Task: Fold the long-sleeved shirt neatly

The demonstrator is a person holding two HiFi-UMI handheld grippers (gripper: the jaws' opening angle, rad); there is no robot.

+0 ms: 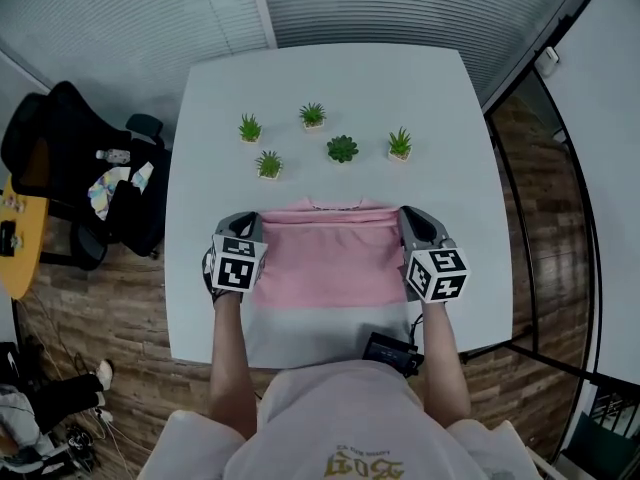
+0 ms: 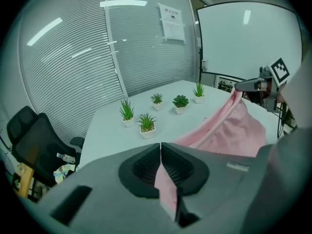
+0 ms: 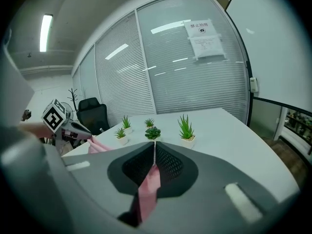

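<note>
The pink long-sleeved shirt [image 1: 328, 258] lies on the white table [image 1: 330, 88] near its front edge, its far edge lifted between the two grippers. My left gripper [image 1: 250, 226] is shut on the shirt's left edge; pink cloth [image 2: 165, 186] hangs from its closed jaws. My right gripper [image 1: 408, 220] is shut on the right edge, with a strip of pink cloth [image 3: 148, 184] pinched in its jaws. In the left gripper view the shirt [image 2: 229, 128] stretches across to the right gripper [image 2: 240, 87]. In the right gripper view the left gripper [image 3: 87, 133] holds the other end.
Several small potted plants [image 1: 342, 149] stand in a row beyond the shirt, mid-table. A black office chair [image 1: 70, 158] with items on it is left of the table. A black device [image 1: 392, 352] sits at the table's front edge near the person's body.
</note>
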